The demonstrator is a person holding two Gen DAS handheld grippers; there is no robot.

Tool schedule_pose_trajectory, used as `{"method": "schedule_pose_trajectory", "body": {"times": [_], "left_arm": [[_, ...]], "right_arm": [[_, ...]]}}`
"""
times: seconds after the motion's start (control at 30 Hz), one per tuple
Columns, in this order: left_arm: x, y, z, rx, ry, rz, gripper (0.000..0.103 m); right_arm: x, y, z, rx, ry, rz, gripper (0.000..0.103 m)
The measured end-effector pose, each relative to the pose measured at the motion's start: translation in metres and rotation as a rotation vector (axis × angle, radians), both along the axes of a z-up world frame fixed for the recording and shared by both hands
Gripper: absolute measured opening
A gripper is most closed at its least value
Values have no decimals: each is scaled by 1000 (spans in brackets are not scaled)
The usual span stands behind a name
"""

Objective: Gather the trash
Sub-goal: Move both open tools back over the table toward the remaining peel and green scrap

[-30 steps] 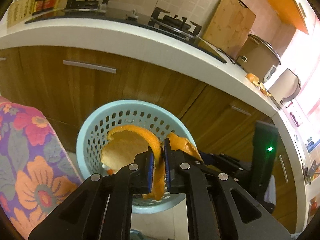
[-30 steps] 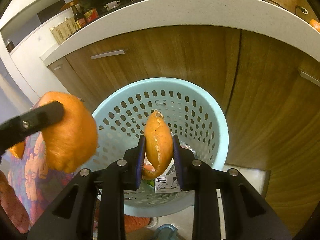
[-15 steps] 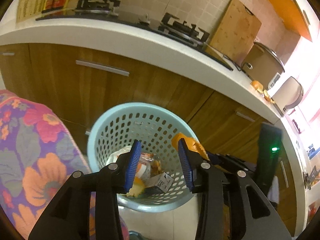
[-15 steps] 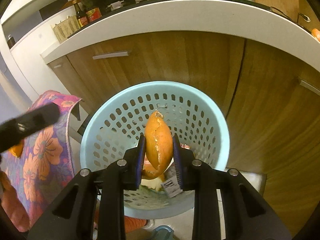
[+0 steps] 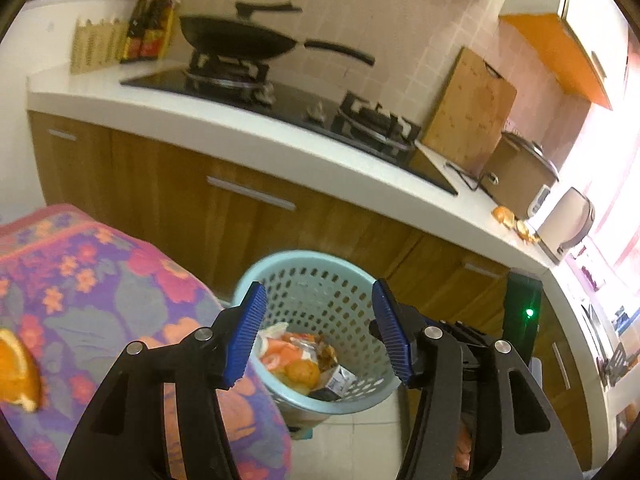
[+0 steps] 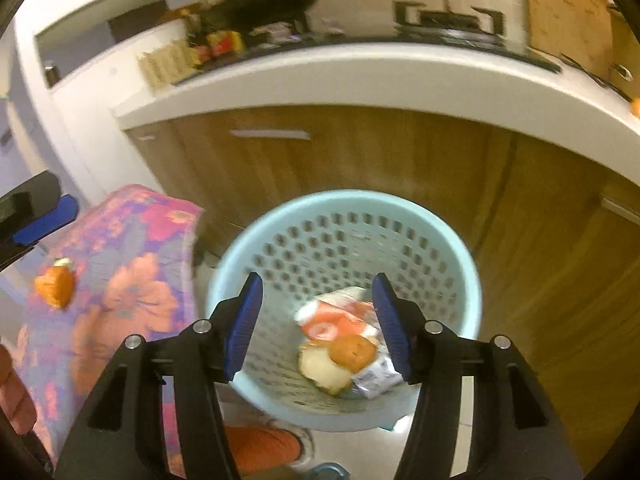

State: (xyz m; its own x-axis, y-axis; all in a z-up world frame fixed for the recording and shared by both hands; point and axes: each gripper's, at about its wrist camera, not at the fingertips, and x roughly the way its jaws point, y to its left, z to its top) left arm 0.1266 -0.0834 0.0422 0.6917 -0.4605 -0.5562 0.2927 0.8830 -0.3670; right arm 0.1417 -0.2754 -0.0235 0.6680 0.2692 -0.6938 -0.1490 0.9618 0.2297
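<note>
A pale blue perforated waste basket (image 5: 316,280) (image 6: 348,216) stands on the floor by the wooden cabinets. Inside lie orange peels (image 5: 304,372) (image 6: 354,350), a torn wrapper (image 6: 332,320) and a small carton (image 5: 340,380). My left gripper (image 5: 320,328) hangs above the basket, its jaws opening with nothing between them. My right gripper (image 6: 318,318) is also above the basket, jaws opening and empty. A further piece of orange peel (image 5: 16,368) (image 6: 56,284) rests on the flowered cloth (image 5: 100,300) (image 6: 132,264) to the left. More peel bits (image 5: 516,220) lie on the white counter.
White counter (image 5: 240,136) with a black hob, a wok (image 5: 236,40), sauce bottles (image 5: 148,28), a cutting board (image 5: 468,108), a rice cooker (image 5: 520,176) and a kettle (image 5: 568,220). Wooden cabinet doors (image 6: 400,168) stand behind the basket. A hand (image 6: 12,396) and an orange-clad leg with a shoe (image 6: 272,448) show below.
Both grippers opened and dropped their orange peels into the basket. Both rose; the left one also pulled back, so more of the counter and hob shows.
</note>
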Motion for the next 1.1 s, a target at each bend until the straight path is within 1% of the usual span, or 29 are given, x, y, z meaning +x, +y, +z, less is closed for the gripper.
{"method": "schedule_pose_trajectory", "body": {"times": [0.1, 0.2, 0.33, 0.43, 0.47, 0.53, 0.57, 0.6, 0.7, 0.77, 0.83, 0.9, 1.0, 1.1], "left_arm": [[-13, 24, 16, -2, -45, 43, 58], [-26, 56, 30, 13, -83, 101, 58], [-40, 104, 40, 21, -99, 173, 61], [-49, 146, 38, 23, -94, 254, 61], [-51, 159, 37, 24, -92, 276, 61], [-54, 189, 31, 51, -77, 340, 61], [-53, 202, 27, 56, -64, 368, 61], [-53, 220, 21, 49, -45, 402, 61], [-52, 260, 4, 44, -5, 476, 61], [-48, 284, -12, 29, 36, 505, 60], [-44, 298, -27, 16, 69, 522, 60], [-39, 308, -40, -6, 96, 525, 60], [-31, 319, -57, -44, 127, 536, 60], [-22, 326, -73, -51, 166, 552, 60]], "right_arm": [[-6, 25, 14, 6, -44, 57, 53], [-11, 58, 26, 27, -77, 143, 53], [-23, 113, 36, 11, -113, 265, 58], [-32, 164, 42, 11, -123, 384, 60], [-36, 177, 43, 9, -127, 408, 62], [-42, 207, 47, 6, -136, 464, 66], [-43, 219, 48, 6, -137, 482, 72], [-44, 230, 48, 7, -134, 500, 74], [-45, 266, 46, 4, -126, 547, 75], [-43, 290, 41, -1, -128, 569, 76], [-39, 306, 34, 2, -109, 577, 77], [-34, 323, 26, 0, -99, 575, 80], [-26, 336, 15, 1, -86, 562, 86], [-16, 344, 4, -5, -59, 548, 87]]}}
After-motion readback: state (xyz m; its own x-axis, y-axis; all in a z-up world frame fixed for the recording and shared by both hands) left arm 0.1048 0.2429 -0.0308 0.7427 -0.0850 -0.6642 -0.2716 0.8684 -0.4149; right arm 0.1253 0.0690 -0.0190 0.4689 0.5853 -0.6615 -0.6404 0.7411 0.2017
